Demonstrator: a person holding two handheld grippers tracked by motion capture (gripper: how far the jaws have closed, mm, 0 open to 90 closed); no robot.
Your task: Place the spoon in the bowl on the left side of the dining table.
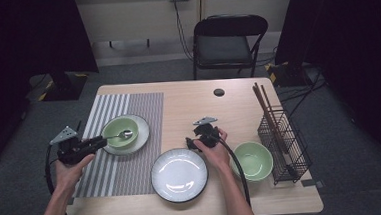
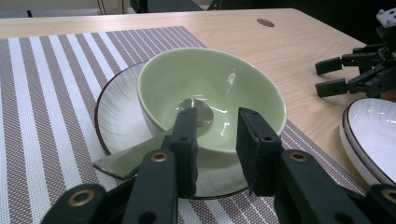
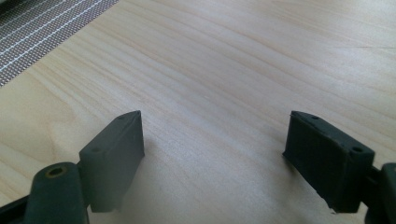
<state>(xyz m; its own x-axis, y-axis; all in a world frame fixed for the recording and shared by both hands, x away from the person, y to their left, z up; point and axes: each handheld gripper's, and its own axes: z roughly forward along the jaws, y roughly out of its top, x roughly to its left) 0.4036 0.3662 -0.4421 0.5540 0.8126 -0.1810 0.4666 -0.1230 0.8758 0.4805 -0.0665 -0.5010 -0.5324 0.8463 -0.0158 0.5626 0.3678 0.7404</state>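
Left gripper [image 2: 217, 140] hides spoon [image 2: 140, 156] handle's middle.

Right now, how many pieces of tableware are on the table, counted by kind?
Green bowls: 2 (one on the placemat plate, one near the rack)
Plates: 2 (one under the left bowl, one empty in front)
Spoons: 1 (in the left bowl)
Chopsticks: 2, standing in the wire rack
Total: 7
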